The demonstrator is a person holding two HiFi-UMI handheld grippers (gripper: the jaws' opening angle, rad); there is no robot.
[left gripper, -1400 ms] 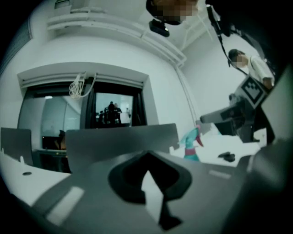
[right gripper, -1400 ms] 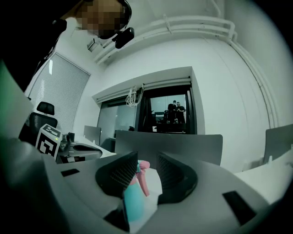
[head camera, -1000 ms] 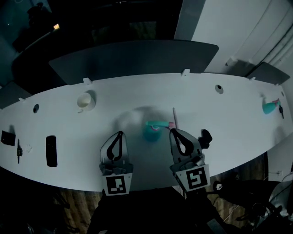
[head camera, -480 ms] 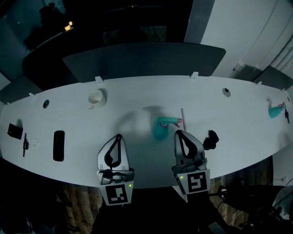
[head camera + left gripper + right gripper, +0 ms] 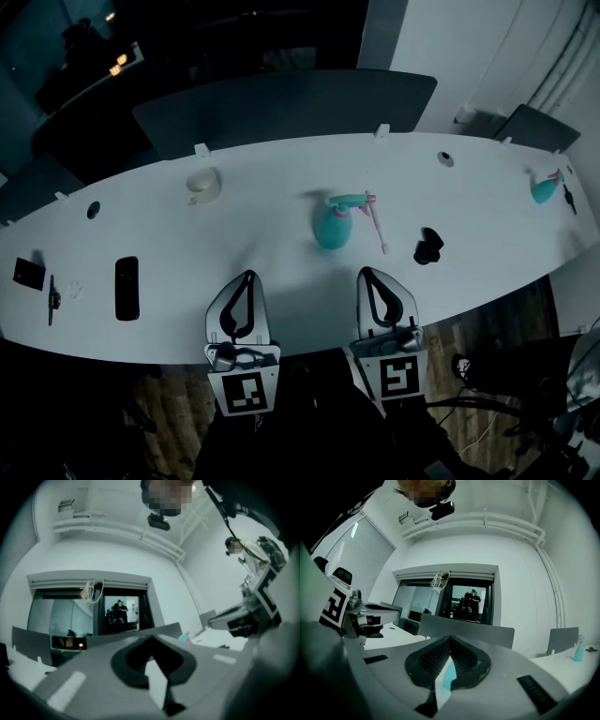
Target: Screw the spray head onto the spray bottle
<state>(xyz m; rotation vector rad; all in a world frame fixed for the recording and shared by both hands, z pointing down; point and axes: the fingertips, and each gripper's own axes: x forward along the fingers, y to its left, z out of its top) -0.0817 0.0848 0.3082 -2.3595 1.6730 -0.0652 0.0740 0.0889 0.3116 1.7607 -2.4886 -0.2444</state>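
A teal spray bottle stands on the white table, in the middle. A teal spray head with a pink tip sits at its top; how it is joined I cannot tell. A thin white tube lies just right of the bottle. My left gripper and right gripper hover side by side near the table's front edge, well short of the bottle. Both are shut and empty. The shut jaws fill the left gripper view and the right gripper view.
A small black object lies right of the tube. A second teal bottle stands at the far right end. A white cup, a black phone and small dark items are on the left. A grey partition runs behind the table.
Both grippers have drawn back from the bottle toward the table's near edge. The bottle now stands clear of them, and both stay shut.
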